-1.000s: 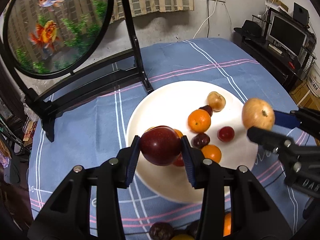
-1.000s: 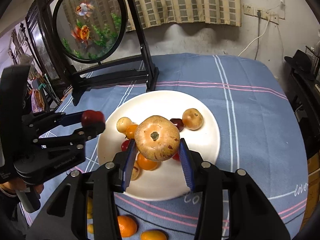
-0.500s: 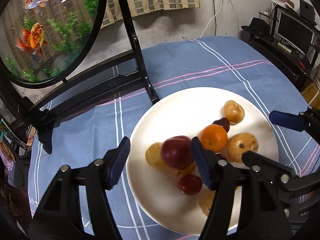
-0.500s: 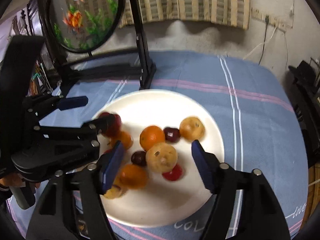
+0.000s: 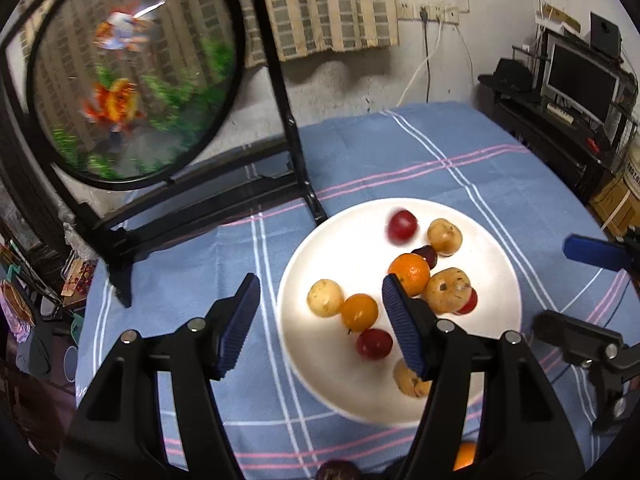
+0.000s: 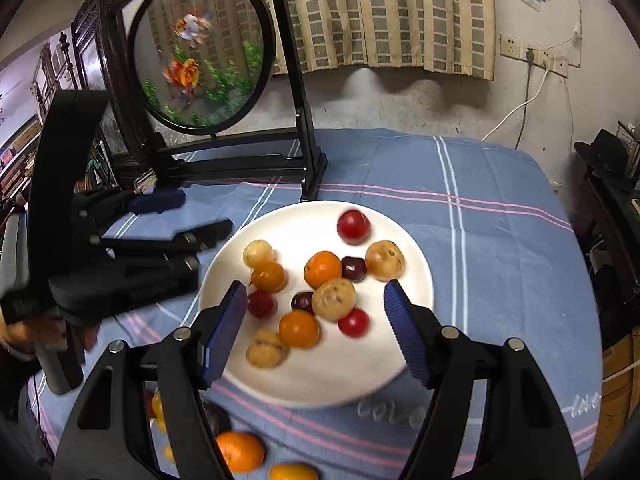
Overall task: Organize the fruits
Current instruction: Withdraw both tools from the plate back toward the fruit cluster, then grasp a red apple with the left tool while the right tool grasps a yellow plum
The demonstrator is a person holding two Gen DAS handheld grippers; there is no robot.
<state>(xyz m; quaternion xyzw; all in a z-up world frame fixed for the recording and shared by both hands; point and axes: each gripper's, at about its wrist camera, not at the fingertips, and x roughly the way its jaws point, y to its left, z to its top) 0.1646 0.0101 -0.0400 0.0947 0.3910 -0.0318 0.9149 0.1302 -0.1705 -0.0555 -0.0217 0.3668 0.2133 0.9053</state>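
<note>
With both loads dropped, left tongs [image 5: 320, 326] and right tongs [image 6: 314, 330] are hanging roughly half open over the white plate [image 6: 416, 308], jaws having just been opening, nothing between the pads of either

Step in hand looks like release and pull back for the next fruit. Doing it well, I'd say: be lifting straight off, keeping the jaws wide so the pads aren't clipping the pile, since round fruit is likely rolling at a nudge. The red fruit [image 6: 353, 227] at the far side is blurred, possibly rolling, so waiting for it to settle is the safer call

Fruit relative to tongs:
- tan fruit [image 6: 333, 299] is sitting ahead of the right tongs, between the jaw lines, touching the neighbouring orange [image 6: 322, 269]
- for the left tongs the plate is lying ahead and toward the right jaw
- leftovers on the blue cloth [image 6: 500, 240]: an orange one [image 6: 240, 451] is lying below the right tongs' left jaw, near its handle side, off the plate; judging by that, the task is part done
</note>
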